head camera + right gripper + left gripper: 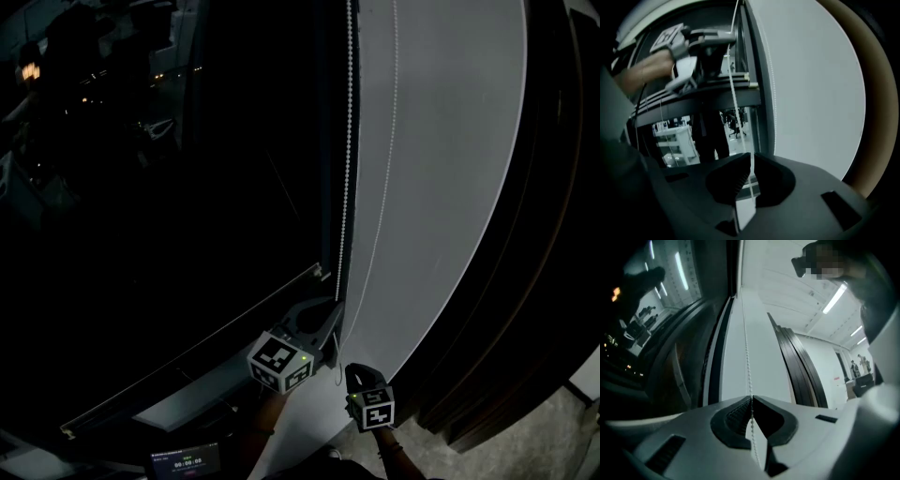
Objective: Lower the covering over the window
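Observation:
A white bead chain (349, 141) hangs along the right edge of the dark window (187, 169), and a second strand (384, 187) lies against the pale wall. My white left gripper (330, 323) is by the sill corner and shut on the chain (749, 376), which runs up from its closed jaws (751, 401). My dark right gripper (354, 373) sits just below it, its jaws (751, 157) pinched on a thin strand of chain (733, 93). The left gripper (701, 47) shows above in the right gripper view. I cannot make out the blind itself against the dark glass.
The window's lower frame bar (187, 356) slants down to the left above a grey sill (197, 398). Dark curved panels (525, 281) stand right of the pale wall (441, 187). A small screen (183, 461) sits at the bottom edge. Grey floor (553, 431) is at the lower right.

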Available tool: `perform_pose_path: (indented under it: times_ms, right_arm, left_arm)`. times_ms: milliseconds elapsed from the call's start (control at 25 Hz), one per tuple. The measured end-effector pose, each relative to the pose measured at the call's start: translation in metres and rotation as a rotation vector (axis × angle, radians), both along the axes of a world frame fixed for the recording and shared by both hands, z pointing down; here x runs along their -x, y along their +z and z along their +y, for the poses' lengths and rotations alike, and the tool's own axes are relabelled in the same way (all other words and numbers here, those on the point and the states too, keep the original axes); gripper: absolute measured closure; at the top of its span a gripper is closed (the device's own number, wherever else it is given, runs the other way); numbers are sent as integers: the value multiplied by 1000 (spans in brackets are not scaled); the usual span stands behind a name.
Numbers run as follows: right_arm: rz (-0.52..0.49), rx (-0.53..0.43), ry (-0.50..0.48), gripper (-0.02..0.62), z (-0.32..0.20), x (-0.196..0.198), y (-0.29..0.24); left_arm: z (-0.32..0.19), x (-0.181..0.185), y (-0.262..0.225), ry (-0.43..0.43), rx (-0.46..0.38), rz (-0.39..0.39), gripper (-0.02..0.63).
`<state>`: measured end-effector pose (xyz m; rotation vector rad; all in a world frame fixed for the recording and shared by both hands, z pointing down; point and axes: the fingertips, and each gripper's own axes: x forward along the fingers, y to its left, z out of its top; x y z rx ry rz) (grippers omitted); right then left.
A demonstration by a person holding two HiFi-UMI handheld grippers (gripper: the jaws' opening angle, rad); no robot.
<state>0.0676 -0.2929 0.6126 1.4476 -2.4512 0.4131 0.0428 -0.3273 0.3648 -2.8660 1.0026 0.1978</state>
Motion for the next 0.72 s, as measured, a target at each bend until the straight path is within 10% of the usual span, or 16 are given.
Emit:
perform_pose_path:
  times_ms: [480, 720]
  right_arm:
    - [-223, -317, -75, 524, 3, -12, -195]
    - [-307, -529, -238, 508, 0, 13, -343]
  left_arm:
    - [29, 4, 230, -8, 449, -249, 597]
    - [47, 0, 249, 8, 501, -257, 595]
